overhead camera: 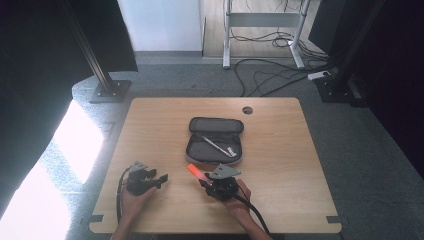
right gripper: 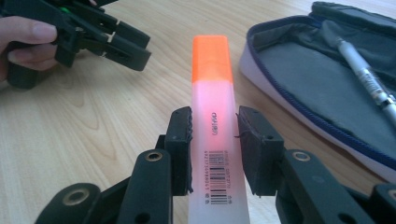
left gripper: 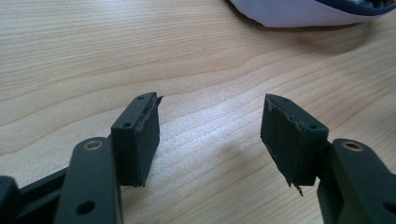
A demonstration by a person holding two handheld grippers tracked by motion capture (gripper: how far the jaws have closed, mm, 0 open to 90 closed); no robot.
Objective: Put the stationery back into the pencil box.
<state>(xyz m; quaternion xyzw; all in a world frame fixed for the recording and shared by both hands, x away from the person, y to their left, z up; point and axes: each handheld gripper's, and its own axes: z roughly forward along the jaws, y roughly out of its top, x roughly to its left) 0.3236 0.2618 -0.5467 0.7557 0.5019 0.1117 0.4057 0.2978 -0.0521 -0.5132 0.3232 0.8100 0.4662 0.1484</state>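
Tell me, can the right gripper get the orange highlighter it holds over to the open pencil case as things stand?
Probably yes. The right gripper is shut on the highlighter, and the open pencil case lies just beyond it with only bare table between. The left gripper sits off to the side, jaws open, out of the path.

table [overhead camera: 280,165]: pale wood with a visible grain, smooth, low sheen
highlighter [right gripper: 215,126]: translucent plastic body, smooth and slightly glossy; opaque orange cap, matt; printed barcode label
right gripper [right gripper: 214,140]: black matt plastic jaws, pads rubbery with rough edges
left gripper [left gripper: 210,135]: the same matt black plastic; pad edges frayed
pencil case [right gripper: 322,79]: cloth, grey woven lining, dark blue piping
pen [right gripper: 366,74]: silvery barrel, perhaps metal, glossy
floor [overhead camera: 370,150]: grey, speckled, looks like carpet
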